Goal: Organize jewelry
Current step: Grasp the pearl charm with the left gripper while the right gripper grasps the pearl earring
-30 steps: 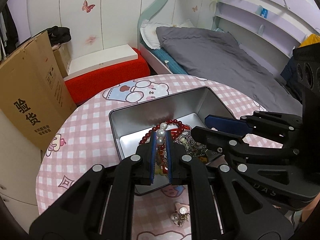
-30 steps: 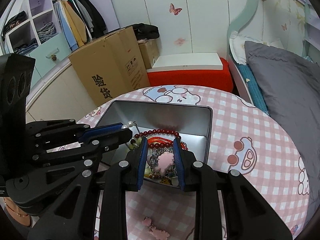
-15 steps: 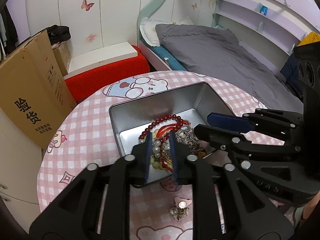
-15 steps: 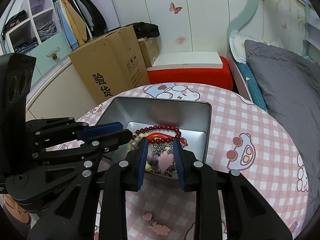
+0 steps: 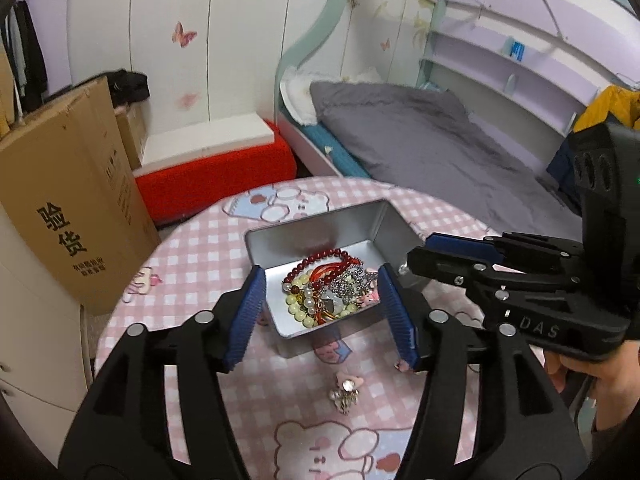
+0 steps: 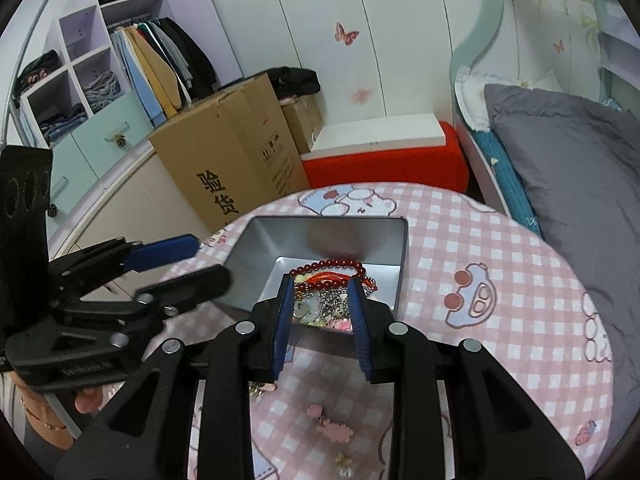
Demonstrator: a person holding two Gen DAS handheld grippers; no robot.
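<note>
A silver metal tin [image 5: 320,220] [image 6: 320,236] sits on the pink checked table and holds a heap of jewelry [image 5: 328,292] [image 6: 328,296]: a red bead bracelet, pale bead strands, silver chains. My left gripper [image 5: 322,314] is open and empty, raised above the tin's near edge. My right gripper [image 6: 322,332] is open and empty, also above the tin's near edge. A small pink and silver charm [image 5: 346,392] lies on the table in front of the tin. A pink charm [image 6: 328,424] and a small gold piece [image 6: 344,462] lie near the table's front.
The round table [image 5: 192,264] has its edge close on the left. A tall cardboard box [image 5: 60,200] stands left of it, a red bench [image 5: 212,176] behind, a grey bed [image 5: 440,152] to the right. A wardrobe with clothes [image 6: 120,80] is at the left.
My left gripper let go of the pearl strand into the tin, opened wide and rose. My right gripper released the pink piece into the tin, opened wider and pulled back.
</note>
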